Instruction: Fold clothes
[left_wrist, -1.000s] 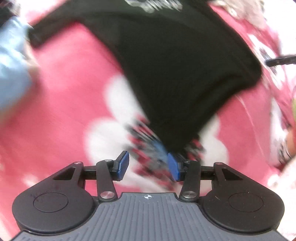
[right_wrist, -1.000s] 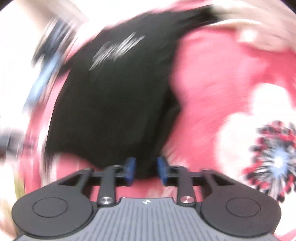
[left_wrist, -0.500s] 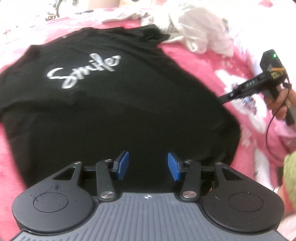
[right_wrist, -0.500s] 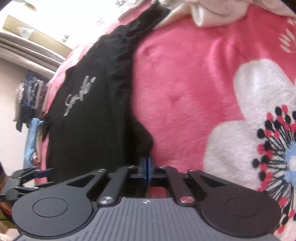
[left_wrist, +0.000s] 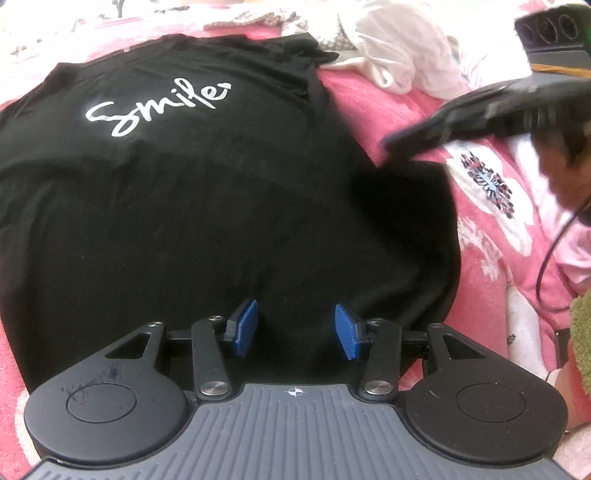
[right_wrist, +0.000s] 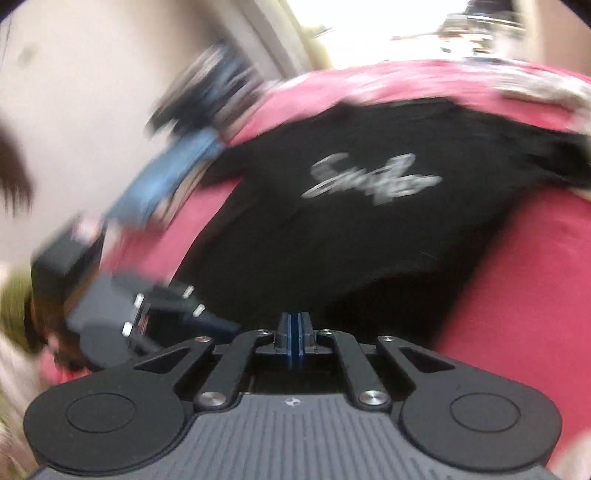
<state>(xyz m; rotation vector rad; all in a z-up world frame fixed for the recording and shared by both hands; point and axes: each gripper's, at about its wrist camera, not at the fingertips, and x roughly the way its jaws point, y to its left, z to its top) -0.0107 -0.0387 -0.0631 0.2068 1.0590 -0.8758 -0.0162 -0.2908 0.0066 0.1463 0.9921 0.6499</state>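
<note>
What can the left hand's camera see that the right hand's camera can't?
Only the left wrist view shows the white clothes pile past the shirt's top corner, the blanket's flower print, and the left gripper with jaws open over the shirt's bottom edge.

Only the right wrist view shows the beige wall, blurry blue clothing beside it, and the right gripper with jaws together; whether it pinches fabric is unclear.

Both show the black T-shirt with white writing on the pink blanket.
</note>
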